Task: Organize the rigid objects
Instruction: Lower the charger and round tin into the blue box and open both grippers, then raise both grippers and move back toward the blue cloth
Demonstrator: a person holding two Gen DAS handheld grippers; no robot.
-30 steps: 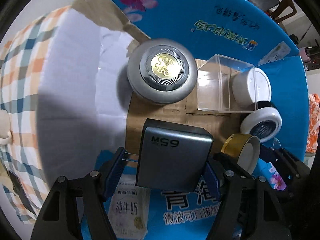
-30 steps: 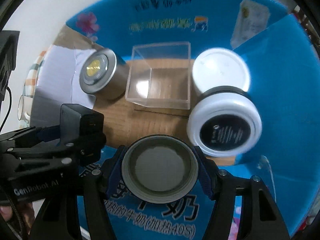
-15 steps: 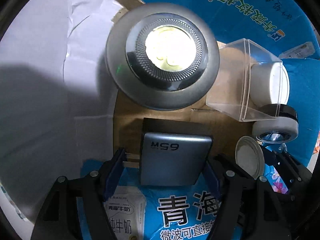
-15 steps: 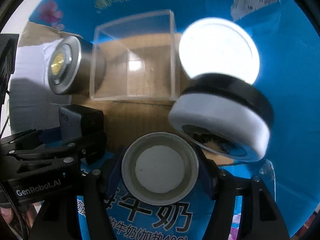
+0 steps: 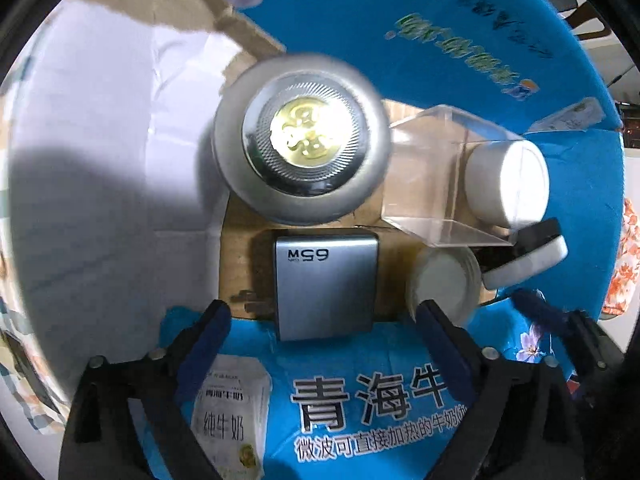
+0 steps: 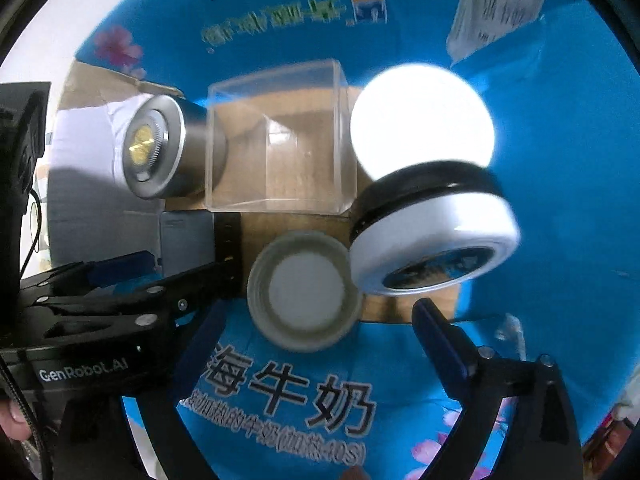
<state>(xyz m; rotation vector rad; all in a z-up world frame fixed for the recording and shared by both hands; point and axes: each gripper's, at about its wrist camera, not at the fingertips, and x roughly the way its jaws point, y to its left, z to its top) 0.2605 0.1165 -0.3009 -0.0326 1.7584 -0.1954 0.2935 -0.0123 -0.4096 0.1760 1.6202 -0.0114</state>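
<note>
Inside a blue cardboard box [image 5: 460,40], a grey 65W charger [image 5: 326,284] lies on the brown floor. My left gripper [image 5: 320,320] is open, its fingers standing clear on either side of the charger's near end. A round lid [image 6: 304,290] lies on the box floor next to a white and black jar [image 6: 436,236]. My right gripper [image 6: 320,320] is open, with the lid just beyond its fingertips. The lid also shows in the left wrist view [image 5: 444,284].
A silver round tin [image 5: 302,140] with a gold emblem, a clear plastic cube [image 5: 432,184] and a white jar [image 5: 506,182] stand at the back of the box. White paper [image 5: 100,160] lines the left side. The left gripper's body [image 6: 80,300] shows in the right wrist view.
Both grippers have opened and let go: the charger and the lid now rest on the box floor. Both grippers have drawn back a little.
</note>
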